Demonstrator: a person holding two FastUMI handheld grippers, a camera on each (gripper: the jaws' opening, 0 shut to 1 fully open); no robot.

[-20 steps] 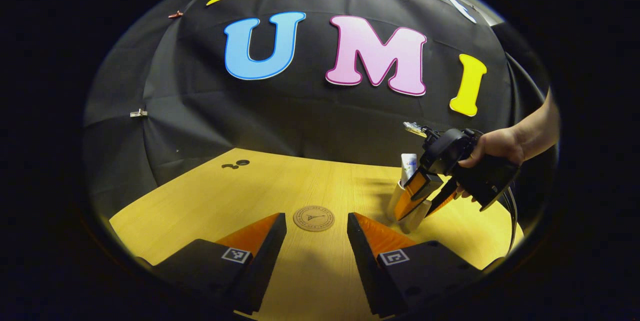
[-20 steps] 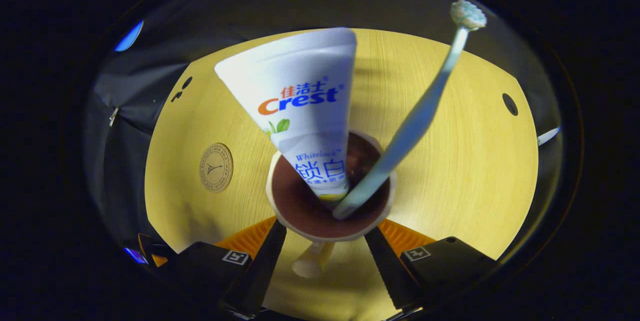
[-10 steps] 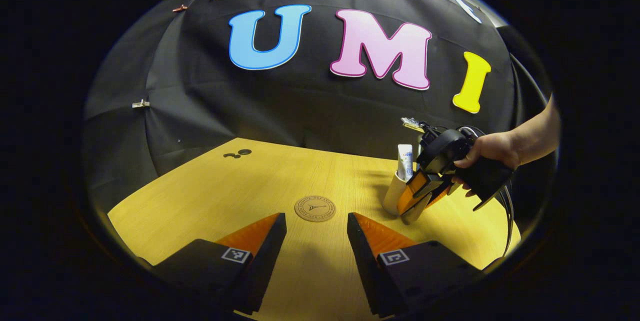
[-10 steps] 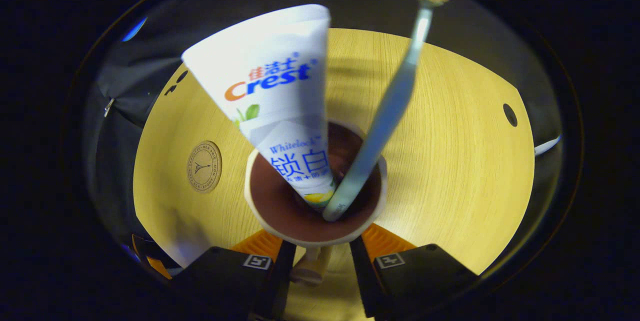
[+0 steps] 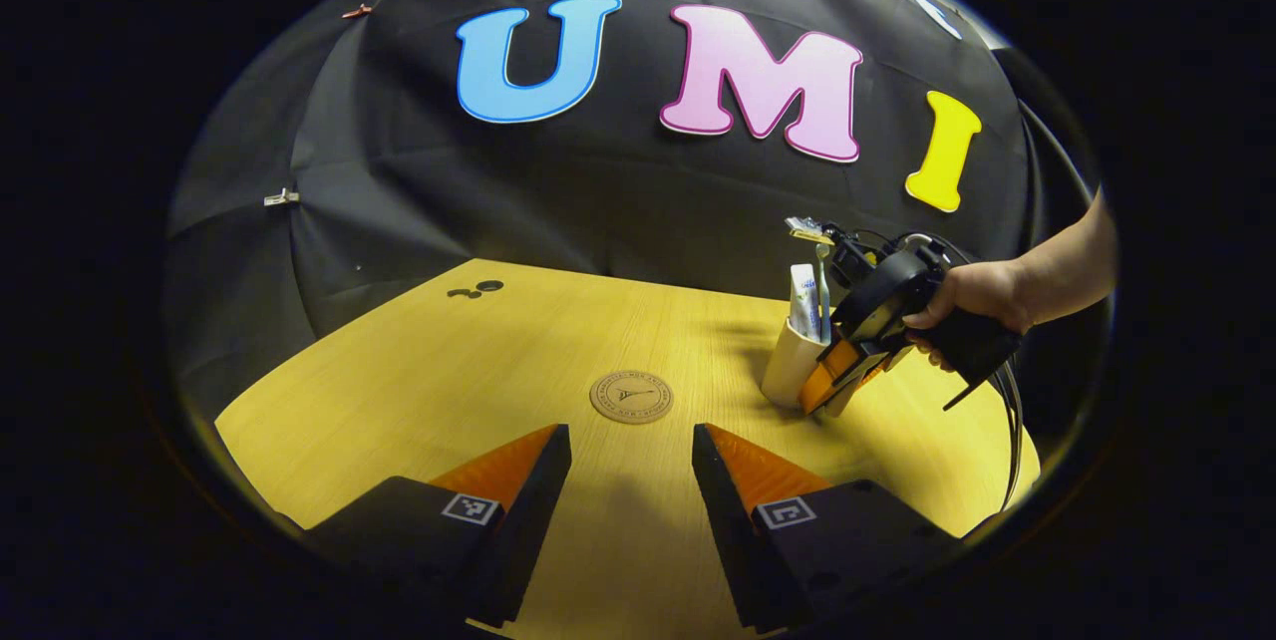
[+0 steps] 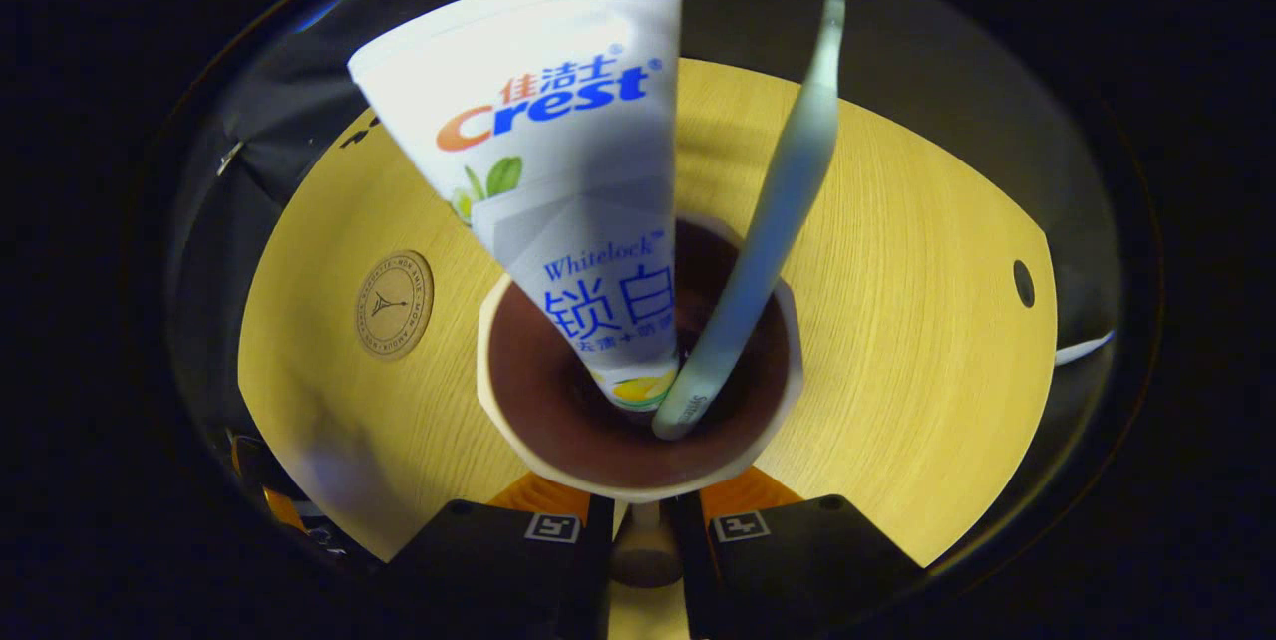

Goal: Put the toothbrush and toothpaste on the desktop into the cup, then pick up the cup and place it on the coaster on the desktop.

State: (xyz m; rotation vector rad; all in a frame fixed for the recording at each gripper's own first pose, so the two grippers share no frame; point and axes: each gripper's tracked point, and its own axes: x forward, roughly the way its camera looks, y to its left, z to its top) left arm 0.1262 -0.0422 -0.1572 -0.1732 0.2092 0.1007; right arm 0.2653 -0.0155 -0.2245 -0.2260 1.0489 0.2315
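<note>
A cream cup (image 6: 495,401) with a brown inside stands on the wooden table, holding a white toothpaste tube (image 6: 568,171) and a pale toothbrush (image 6: 788,181), head up. My right gripper (image 6: 644,520) is shut on the cup's handle (image 6: 643,560), both fingers pressing its sides. The left gripper view shows the right gripper (image 5: 832,386) on the cup (image 5: 785,371) at the right, tube (image 5: 803,301) and toothbrush (image 5: 819,271) sticking out. The round cork coaster (image 5: 631,396) lies just beyond my open left gripper (image 5: 630,436); the same coaster (image 6: 394,305) sits left of the cup.
A person's hand (image 5: 972,296) holds the right gripper, with a cable hanging below it. Small round holes (image 5: 488,286) mark the table's far left, another hole (image 6: 1024,283) its right side. The black cloth wall rises right behind the table (image 5: 449,371).
The right gripper's fingers have come together onto the cup's handle. The cup now looks larger and closer in the right gripper view. The left gripper has stayed open.
</note>
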